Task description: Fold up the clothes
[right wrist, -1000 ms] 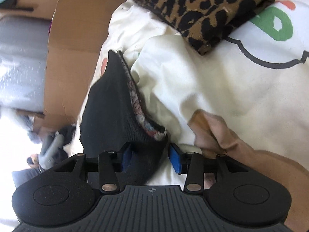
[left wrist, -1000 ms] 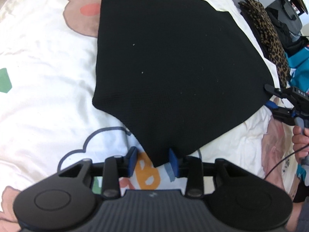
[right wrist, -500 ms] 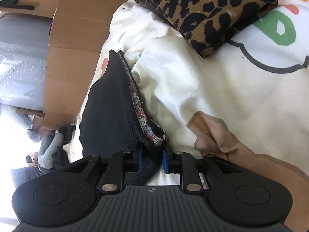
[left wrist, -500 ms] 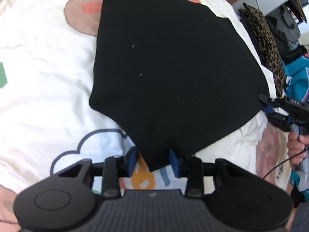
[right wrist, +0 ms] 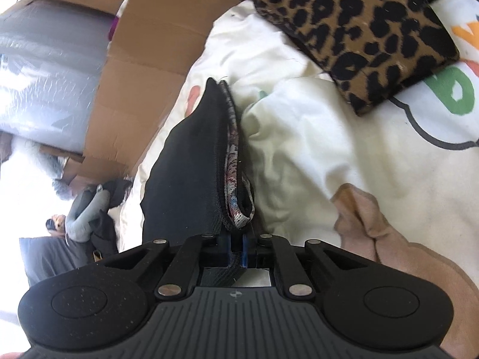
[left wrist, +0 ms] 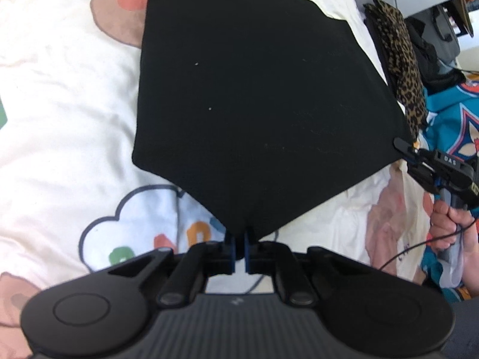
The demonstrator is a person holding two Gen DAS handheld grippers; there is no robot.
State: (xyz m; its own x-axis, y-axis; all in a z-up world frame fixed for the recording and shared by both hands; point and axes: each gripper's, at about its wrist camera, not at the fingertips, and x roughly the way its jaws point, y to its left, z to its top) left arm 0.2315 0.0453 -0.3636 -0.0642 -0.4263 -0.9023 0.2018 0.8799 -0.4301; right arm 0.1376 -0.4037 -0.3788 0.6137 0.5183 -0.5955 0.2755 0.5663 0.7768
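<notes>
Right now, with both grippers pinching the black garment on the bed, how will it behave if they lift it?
The black garment will likely sag between the left gripper and right gripper, each shut on one corner. It looks soft and light, since its edge already curls limply. The doubled layers there may slip apart, so the grips probably need to stay closed.

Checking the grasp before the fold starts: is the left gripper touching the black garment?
Touching. The left wrist view shows the left gripper with its blue pads closed on the near corner of the black garment.
</notes>
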